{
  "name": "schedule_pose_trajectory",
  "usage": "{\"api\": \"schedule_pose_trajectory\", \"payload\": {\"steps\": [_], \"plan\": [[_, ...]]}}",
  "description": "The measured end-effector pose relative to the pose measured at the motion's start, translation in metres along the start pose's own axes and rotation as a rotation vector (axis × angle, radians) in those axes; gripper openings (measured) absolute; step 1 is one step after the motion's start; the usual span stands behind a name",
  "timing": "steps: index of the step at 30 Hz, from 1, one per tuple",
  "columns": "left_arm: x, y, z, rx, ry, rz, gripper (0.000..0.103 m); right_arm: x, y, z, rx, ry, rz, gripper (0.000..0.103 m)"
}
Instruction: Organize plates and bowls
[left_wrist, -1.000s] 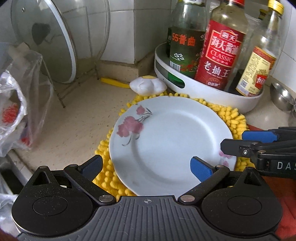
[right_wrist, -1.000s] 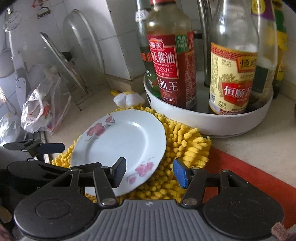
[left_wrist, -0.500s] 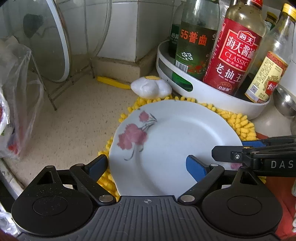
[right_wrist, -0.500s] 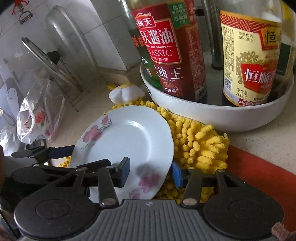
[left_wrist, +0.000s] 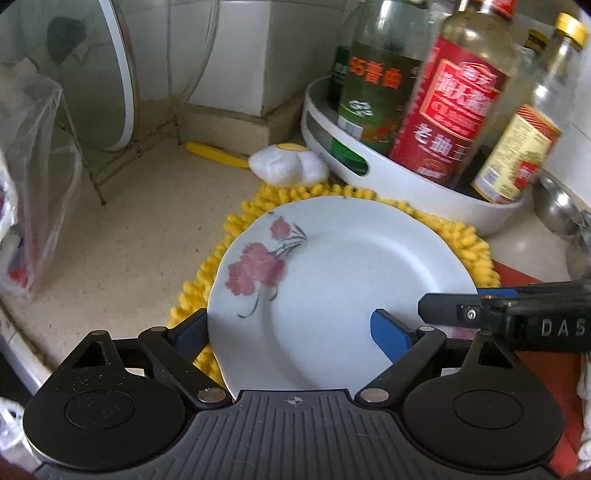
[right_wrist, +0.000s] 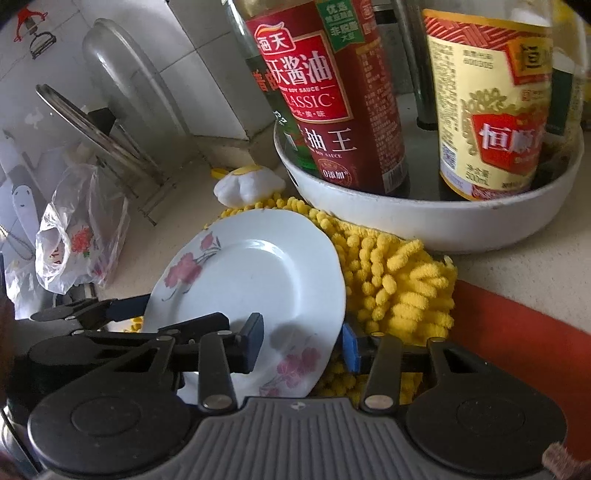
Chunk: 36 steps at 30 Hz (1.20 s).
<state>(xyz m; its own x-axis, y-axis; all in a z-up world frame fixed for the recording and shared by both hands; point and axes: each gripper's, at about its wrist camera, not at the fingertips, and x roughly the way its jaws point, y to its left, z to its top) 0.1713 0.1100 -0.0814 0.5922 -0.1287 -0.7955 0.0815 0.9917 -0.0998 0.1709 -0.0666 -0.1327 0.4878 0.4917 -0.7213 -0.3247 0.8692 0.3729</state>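
A white plate with pink flowers (left_wrist: 343, 288) lies on a yellow chenille mat (left_wrist: 465, 240) on the counter; it also shows in the right wrist view (right_wrist: 251, 280). My left gripper (left_wrist: 291, 332) is open, its jaws straddling the plate's near-left rim, one finger (left_wrist: 192, 332) under the edge and one over the plate. My right gripper (right_wrist: 301, 345) is open and straddles the plate's right rim, one pad (right_wrist: 253, 341) above the plate and one beside the edge. It also shows in the left wrist view (left_wrist: 498, 314).
A white round tray (left_wrist: 406, 184) with several sauce bottles (right_wrist: 332, 96) stands close behind the mat. A glass lid on a wire rack (left_wrist: 92, 74) and a plastic bag (right_wrist: 77, 243) are at the left. A white egg-shaped toy (left_wrist: 288, 166) lies by the tray. A red mat (right_wrist: 524, 350) lies at the right.
Both grippers have moved in closer to the plate, so their jaws now straddle its opposite rims. The plate's right edge looks slightly raised off the mat.
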Motion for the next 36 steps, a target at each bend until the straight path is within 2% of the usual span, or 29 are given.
{"api": "schedule_pose_trajectory", "payload": {"steps": [5, 10, 15, 20, 36], "plan": [[-0.004, -0.005, -0.016, 0.032, 0.011, -0.034, 0.098, -0.015, -0.007, -0.012, 0.038, 0.019, 0.014, 0.041], [-0.001, 0.000, -0.015, 0.041, 0.007, -0.029, 0.103, -0.013, -0.005, -0.018, 0.004, 0.006, 0.002, 0.042], [0.003, -0.005, -0.015, 0.047, 0.004, -0.039, 0.103, -0.009, -0.006, -0.018, 0.020, -0.005, 0.003, 0.043], [0.002, -0.011, -0.013, 0.052, 0.004, -0.019, 0.101, -0.005, -0.010, -0.015, 0.023, 0.001, 0.004, 0.043], [-0.020, -0.021, -0.010, 0.067, -0.041, -0.008, 0.098, -0.030, -0.005, -0.017, 0.061, -0.028, -0.006, 0.042]]}}
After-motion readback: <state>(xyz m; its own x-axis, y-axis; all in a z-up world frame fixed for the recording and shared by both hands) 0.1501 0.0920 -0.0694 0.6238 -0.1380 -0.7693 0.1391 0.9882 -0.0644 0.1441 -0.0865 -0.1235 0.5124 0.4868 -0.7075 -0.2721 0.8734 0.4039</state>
